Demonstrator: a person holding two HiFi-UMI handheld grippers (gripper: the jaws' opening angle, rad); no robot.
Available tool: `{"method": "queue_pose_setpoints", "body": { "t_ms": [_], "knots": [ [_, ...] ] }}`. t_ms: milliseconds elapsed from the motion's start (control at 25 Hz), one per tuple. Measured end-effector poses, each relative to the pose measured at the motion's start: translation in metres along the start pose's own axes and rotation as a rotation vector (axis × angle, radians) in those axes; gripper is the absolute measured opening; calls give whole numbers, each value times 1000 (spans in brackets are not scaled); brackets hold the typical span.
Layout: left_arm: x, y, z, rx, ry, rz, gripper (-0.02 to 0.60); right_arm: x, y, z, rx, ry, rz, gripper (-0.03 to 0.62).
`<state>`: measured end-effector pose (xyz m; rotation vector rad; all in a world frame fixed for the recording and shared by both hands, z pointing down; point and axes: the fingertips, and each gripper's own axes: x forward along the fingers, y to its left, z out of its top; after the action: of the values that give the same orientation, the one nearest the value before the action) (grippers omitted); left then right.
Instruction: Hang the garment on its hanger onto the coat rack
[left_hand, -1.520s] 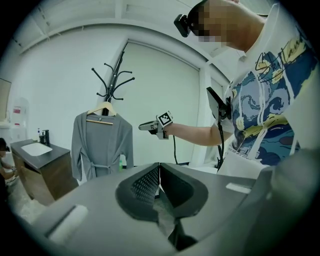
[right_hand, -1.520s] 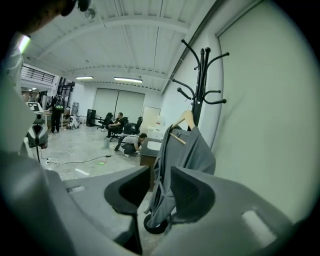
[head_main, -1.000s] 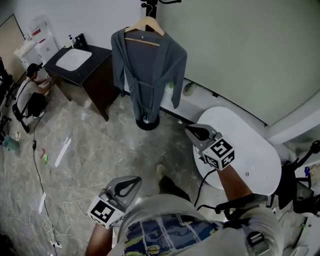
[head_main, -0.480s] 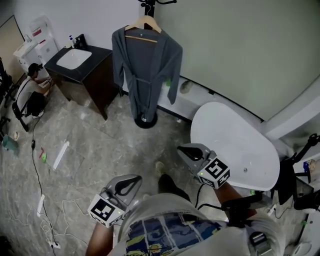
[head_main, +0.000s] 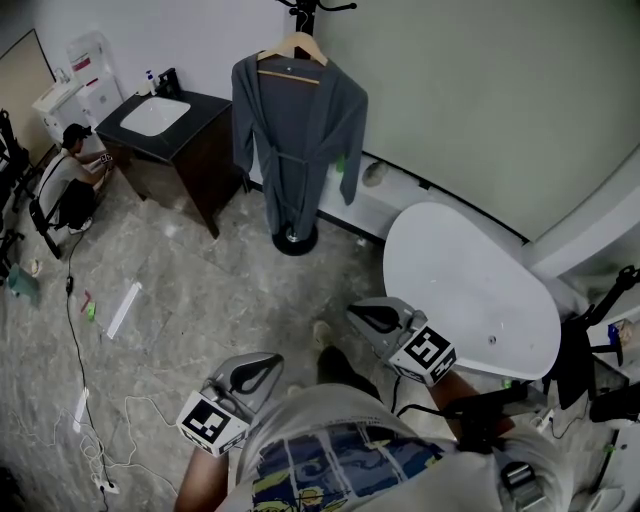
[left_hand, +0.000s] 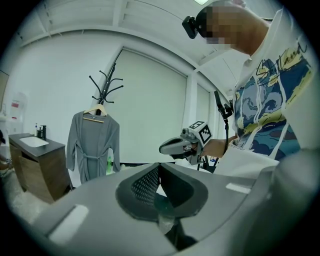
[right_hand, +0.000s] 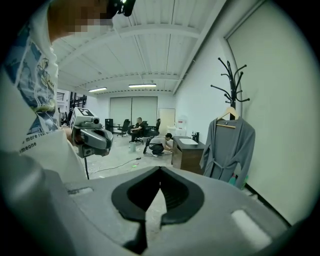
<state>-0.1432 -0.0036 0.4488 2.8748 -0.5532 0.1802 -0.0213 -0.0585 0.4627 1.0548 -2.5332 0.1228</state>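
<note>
A grey robe (head_main: 297, 130) hangs on a wooden hanger (head_main: 295, 50) from the black coat rack (head_main: 312, 8) by the far wall, free of both grippers. The robe (left_hand: 93, 145) also shows in the left gripper view, and in the right gripper view the robe (right_hand: 229, 147) hangs under the rack (right_hand: 231, 80). My left gripper (head_main: 265, 362) is low by my waist, shut and empty. My right gripper (head_main: 360, 315) is held in front of my body beside the white table, also shut with nothing in it. Both grippers are well short of the rack.
A white oval table (head_main: 470, 290) stands at my right. A dark cabinet with a white sink (head_main: 160, 120) sits left of the rack. A person crouches (head_main: 70, 180) at the far left. Cables (head_main: 90, 400) trail over the floor at the left.
My right gripper has dropped and pulled back toward my body from near the table's edge. The left gripper and the robe have stayed where they were.
</note>
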Motion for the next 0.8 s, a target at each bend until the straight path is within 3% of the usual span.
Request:
{"method": "queue_pose_setpoints", "body": {
  "t_ms": [800],
  "knots": [
    [3,3,-1,-14,-6,18,3,12,15,5,-68,8,66,2]
  ]
}}
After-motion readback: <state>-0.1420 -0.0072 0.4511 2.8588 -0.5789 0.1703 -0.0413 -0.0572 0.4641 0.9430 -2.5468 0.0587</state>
